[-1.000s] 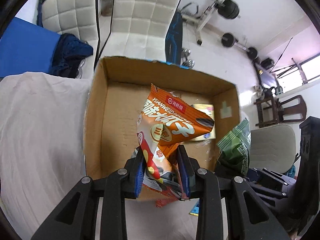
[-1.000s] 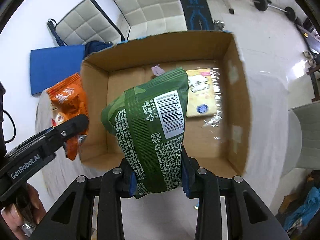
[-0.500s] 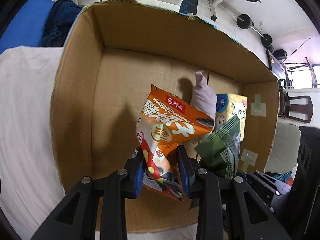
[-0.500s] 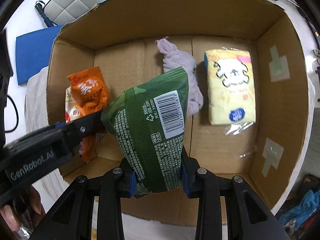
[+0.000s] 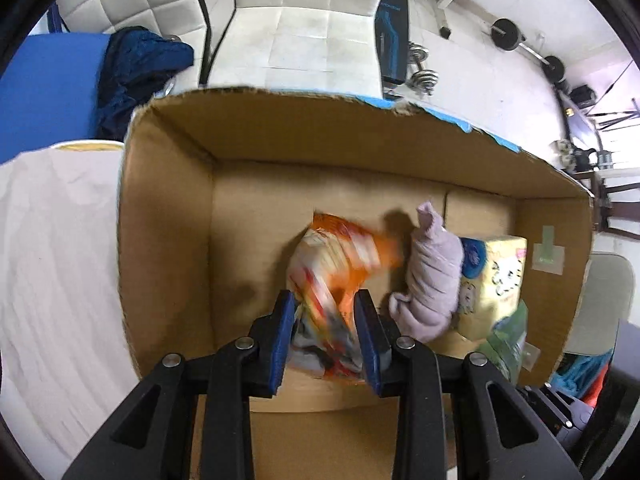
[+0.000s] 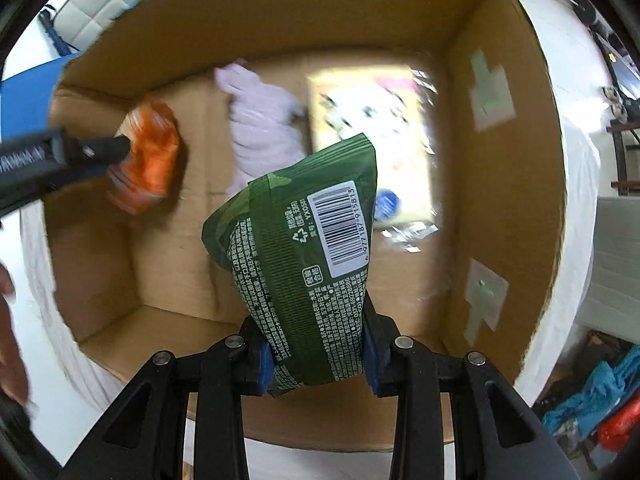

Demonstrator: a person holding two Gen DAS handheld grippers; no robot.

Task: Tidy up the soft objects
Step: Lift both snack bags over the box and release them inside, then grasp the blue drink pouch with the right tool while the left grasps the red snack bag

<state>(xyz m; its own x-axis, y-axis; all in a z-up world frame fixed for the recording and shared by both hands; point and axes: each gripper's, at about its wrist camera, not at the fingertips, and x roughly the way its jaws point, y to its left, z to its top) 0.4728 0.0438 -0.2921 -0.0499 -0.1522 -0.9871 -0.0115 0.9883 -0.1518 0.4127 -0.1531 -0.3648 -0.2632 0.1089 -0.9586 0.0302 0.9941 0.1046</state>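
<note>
White-clothed table (image 5: 56, 264) carried the cardboard box (image 5: 168, 248); left gripper (image 5: 326, 332) hung open-fingered around the orange packet (image 5: 340, 264), apparently dropping it, right gripper (image 6: 318, 354) clamped the green packet (image 6: 304, 256).

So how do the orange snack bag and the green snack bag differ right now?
The orange snack bag sits between the left gripper's parted pads, blurred; the green snack bag is sharp and clamped by the right gripper, barcode showing. Orange is left of the purple cloth; green hangs nearer the yellow pack. Both are over the cardboard box.
</note>
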